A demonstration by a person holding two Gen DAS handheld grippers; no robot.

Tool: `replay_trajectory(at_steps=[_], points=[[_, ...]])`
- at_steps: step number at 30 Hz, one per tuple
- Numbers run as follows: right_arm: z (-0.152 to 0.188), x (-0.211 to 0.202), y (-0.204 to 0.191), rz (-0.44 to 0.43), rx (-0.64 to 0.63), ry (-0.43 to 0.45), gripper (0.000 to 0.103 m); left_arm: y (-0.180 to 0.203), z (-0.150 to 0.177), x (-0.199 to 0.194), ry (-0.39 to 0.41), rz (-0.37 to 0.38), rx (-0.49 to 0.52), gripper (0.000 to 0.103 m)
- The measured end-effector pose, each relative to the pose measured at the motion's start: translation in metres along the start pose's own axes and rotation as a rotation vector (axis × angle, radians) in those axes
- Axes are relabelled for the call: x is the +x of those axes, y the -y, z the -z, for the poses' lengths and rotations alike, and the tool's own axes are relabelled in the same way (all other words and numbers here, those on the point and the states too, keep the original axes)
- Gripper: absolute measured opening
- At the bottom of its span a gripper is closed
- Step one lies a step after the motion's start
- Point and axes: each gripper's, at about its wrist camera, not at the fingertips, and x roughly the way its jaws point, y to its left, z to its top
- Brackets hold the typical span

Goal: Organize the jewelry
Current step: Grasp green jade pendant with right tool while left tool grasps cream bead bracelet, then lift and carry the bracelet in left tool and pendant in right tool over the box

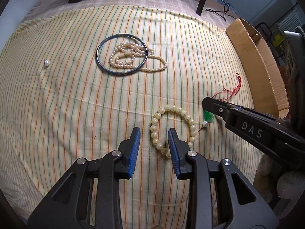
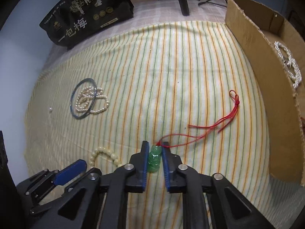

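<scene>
A green jade pendant [image 2: 153,158] on a red cord [image 2: 215,126] lies on the striped cloth, and my right gripper [image 2: 154,148] is shut on it, its blue pads touching both sides. The left wrist view shows this gripper [image 1: 206,105] from the side, with the pendant [image 1: 208,116] under its tip. A cream bead bracelet [image 1: 178,110] lies beside it. My left gripper [image 1: 153,133] stands open astride the bracelet's left side, pads clear of the beads. A pearl earring [image 1: 205,123] rests next to the bracelet. Farther off, a pearl necklace [image 1: 131,57] lies partly inside a dark bangle [image 1: 97,56].
A lone pearl earring [image 1: 46,63] sits far left on the cloth. A cardboard box [image 2: 266,76] stands along the right edge with a sparkling piece [image 2: 289,64] inside. A black printed bag [image 2: 85,15] and dark stand legs [image 2: 183,0] are at the back.
</scene>
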Motion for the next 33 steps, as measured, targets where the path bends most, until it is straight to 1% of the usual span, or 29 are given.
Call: replay_trajectory(at_steps=[3, 5, 6, 7, 8, 10, 12, 20, 26, 33], points=[[-0.001, -0.001, 0.004, -0.022, 0.020, -0.004, 0.011, 0.000, 0.000, 0.003, -0.003, 0.000, -0.004, 0.030], [-0.001, -0.001, 0.004, -0.020, 0.012, 0.000, 0.011, 0.002, -0.002, 0.006, -0.002, -0.004, -0.002, 0.030], [0.000, -0.001, 0.004, -0.018, 0.006, 0.002, 0.010, 0.002, -0.002, 0.007, -0.001, -0.009, 0.001, 0.027], [0.000, -0.001, 0.003, -0.014, -0.001, 0.003, 0.010, 0.004, -0.003, 0.008, 0.002, -0.022, 0.005, 0.021], [0.000, -0.001, 0.003, -0.012, -0.005, 0.004, 0.008, 0.005, -0.005, 0.011, 0.005, -0.032, 0.006, 0.019], [0.000, -0.001, 0.003, -0.013, -0.009, 0.005, 0.008, 0.005, -0.007, 0.014, 0.008, -0.045, 0.007, 0.011], [0.000, -0.001, 0.003, -0.018, -0.010, 0.007, 0.008, 0.005, -0.009, 0.015, 0.015, -0.055, 0.012, 0.006], [0.002, -0.006, 0.002, -0.011, -0.034, 0.026, 0.007, 0.003, -0.009, 0.006, 0.050, -0.054, 0.019, 0.005], [0.006, -0.021, 0.006, -0.018, -0.040, 0.053, 0.007, 0.000, -0.010, -0.016, 0.094, -0.014, -0.008, 0.005], [0.011, -0.048, 0.005, -0.022, -0.078, 0.110, 0.007, 0.003, -0.010, -0.038, 0.134, 0.035, -0.029, 0.005]])
